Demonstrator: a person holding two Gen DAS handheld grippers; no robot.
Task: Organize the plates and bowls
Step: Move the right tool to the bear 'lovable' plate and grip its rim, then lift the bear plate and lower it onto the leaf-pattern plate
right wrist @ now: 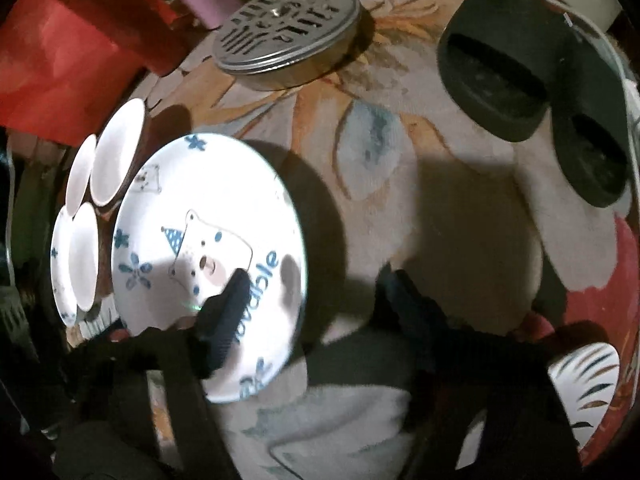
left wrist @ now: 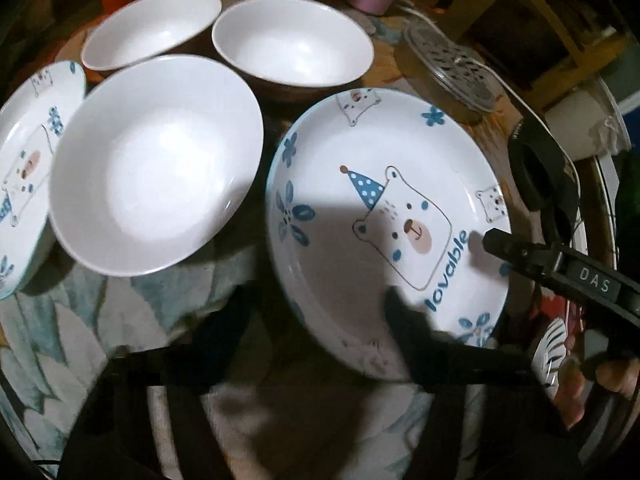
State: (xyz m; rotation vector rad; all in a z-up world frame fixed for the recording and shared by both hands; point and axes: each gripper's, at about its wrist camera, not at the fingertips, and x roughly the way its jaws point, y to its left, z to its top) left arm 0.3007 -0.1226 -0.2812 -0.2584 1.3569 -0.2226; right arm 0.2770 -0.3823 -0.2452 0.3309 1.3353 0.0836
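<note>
Grippers straddle the bear plate (left wrist: 384, 216) near the right of the floral cloth (left wrist: 100, 320), left gripper (left wrist: 320, 312) and right gripper (right wrist: 312, 300) both part-open, each with one finger over its rim, probably to lift it toward the white bowls (left wrist: 156, 164) further left.

Glossy ceramic bear plate (left wrist: 384, 216), glossy white bowls (left wrist: 156, 164), matt floral cloth (right wrist: 420, 184), perforated metal lid (right wrist: 286, 28)

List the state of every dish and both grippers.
Bear plate, empty, right way up.
Second bear plate, empty, partly behind a bowl.
Three white bowls, empty, unstacked.
Left gripper, open, astride the bear plate's rim.
Right gripper, open, astride its rim.
</note>
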